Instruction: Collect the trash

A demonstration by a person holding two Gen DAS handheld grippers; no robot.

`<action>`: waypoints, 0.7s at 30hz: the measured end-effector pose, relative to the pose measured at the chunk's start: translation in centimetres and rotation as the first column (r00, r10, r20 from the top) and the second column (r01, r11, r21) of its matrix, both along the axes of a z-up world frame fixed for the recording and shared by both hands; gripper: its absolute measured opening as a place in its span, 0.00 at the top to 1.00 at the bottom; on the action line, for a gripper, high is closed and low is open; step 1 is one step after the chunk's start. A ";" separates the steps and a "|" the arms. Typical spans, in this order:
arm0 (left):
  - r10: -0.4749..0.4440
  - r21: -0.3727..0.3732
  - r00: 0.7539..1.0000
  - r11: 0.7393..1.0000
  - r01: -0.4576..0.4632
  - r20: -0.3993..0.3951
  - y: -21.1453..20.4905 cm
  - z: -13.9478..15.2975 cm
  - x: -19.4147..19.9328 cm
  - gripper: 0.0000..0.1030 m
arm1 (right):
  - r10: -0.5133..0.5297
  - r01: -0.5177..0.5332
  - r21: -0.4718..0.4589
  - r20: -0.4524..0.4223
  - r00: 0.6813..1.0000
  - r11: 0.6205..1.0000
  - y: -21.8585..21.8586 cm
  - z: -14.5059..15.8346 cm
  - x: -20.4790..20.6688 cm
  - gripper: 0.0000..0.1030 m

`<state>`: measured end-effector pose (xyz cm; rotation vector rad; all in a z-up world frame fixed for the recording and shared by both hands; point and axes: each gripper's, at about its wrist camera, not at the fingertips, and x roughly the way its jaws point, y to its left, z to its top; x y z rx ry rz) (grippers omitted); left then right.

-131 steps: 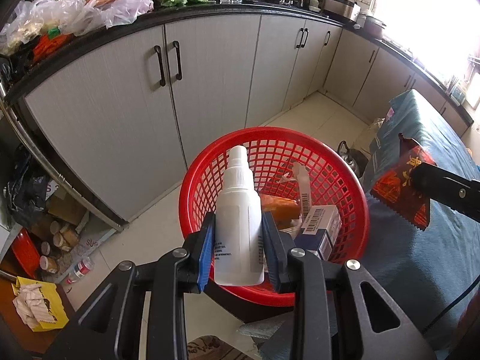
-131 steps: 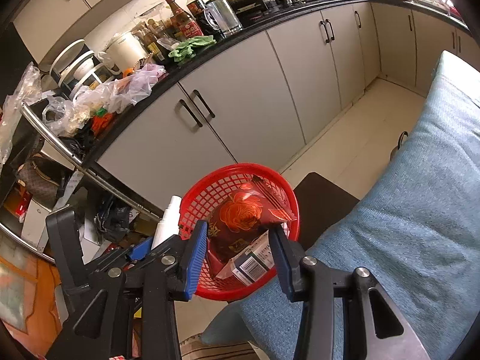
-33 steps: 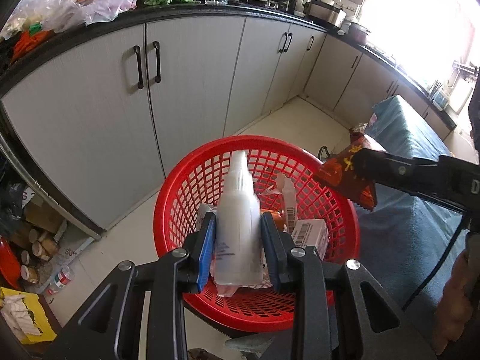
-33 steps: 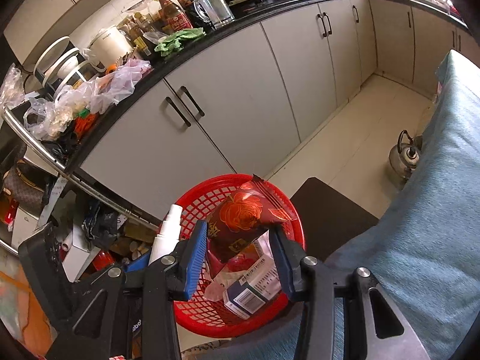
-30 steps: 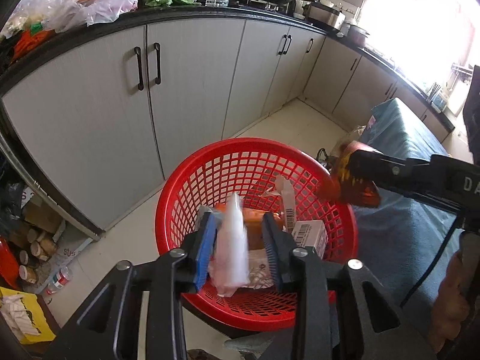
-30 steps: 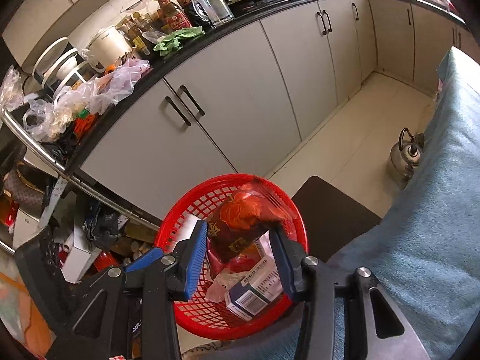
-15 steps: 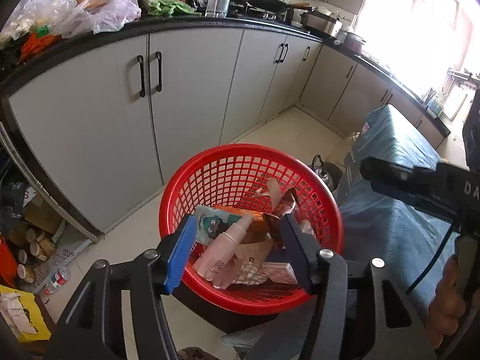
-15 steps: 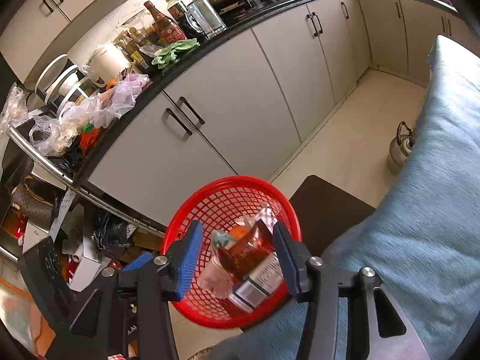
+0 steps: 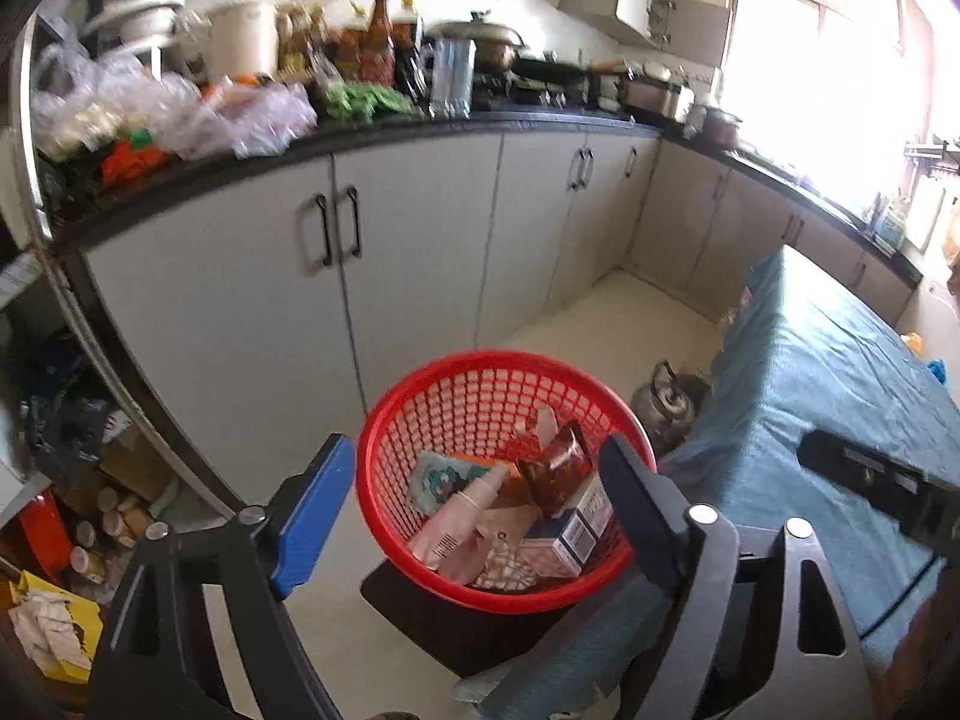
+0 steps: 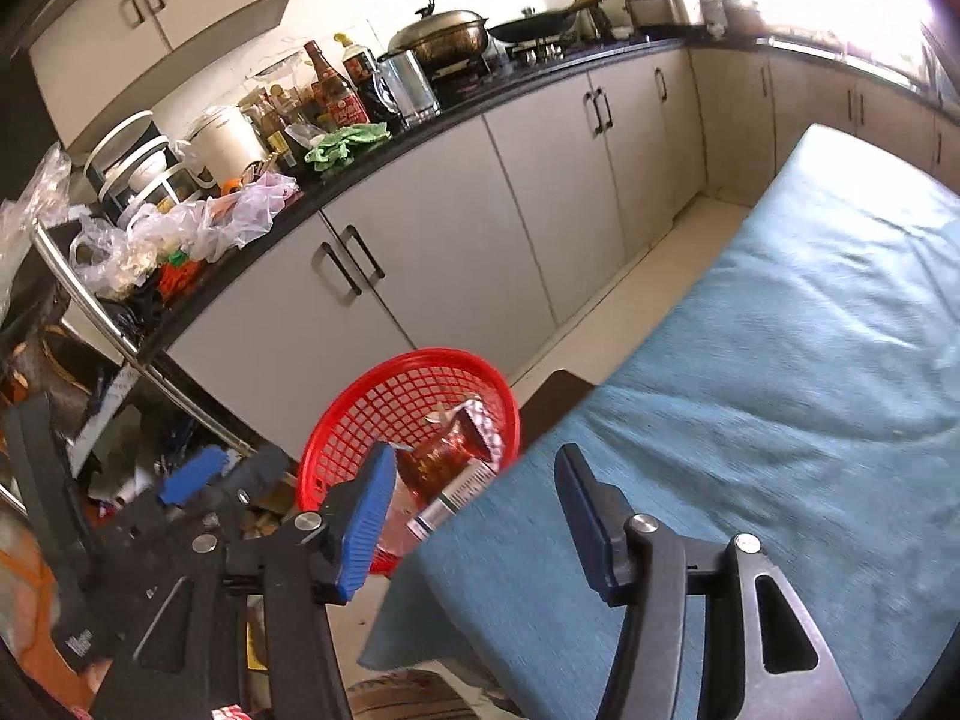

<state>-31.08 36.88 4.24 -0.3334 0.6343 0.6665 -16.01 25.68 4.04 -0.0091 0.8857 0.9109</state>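
Grey cabinets (image 9: 420, 276) under a dark worktop (image 9: 372, 135) crowded with bottles, pots and plastic bags run across the upper half of both frames. The desk (image 10: 750, 420), covered in blue cloth, fills the right side of the right wrist view and the right edge of the left wrist view.

A red basket (image 9: 420, 402) stands on a dark stool (image 9: 456, 630) at lower centre of the left wrist view, just beside the near end of the desk. A kettle (image 9: 663, 405) sits on the floor right of the basket.

The left hand-held gripper (image 9: 474, 504) is released, its fingers spread wide to either side of the basket with nothing between them. The right hand-held gripper (image 10: 474, 510) is likewise released and empty at lower centre of its frame, over the end of the desk.

All the trash lies inside the basket: a white bottle (image 9: 456, 519) on its side at lower left, a carton (image 9: 570, 534) at lower right, a red wrapper (image 9: 555, 468) tilted above the carton, and a pale packet (image 9: 441, 477) behind the bottle.
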 end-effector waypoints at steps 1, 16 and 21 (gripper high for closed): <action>0.016 0.019 1.000 1.000 -0.016 0.009 -0.4 0.3 -0.3 0.15 | -0.004 0.004 -0.004 0.013 1.000 1.000 -0.5 0.1 -0.4 0.41; 0.183 0.272 0.945 0.927 -0.257 0.271 -7.6 7.5 -6.1 0.00 | -0.076 0.071 0.057 0.107 0.991 0.996 -8.7 1.9 -4.7 0.38; 0.184 0.261 0.940 0.929 -0.262 0.289 -8.7 7.6 -7.3 0.00 | -0.100 0.088 0.077 0.167 0.981 0.993 -11.1 2.4 -6.9 0.33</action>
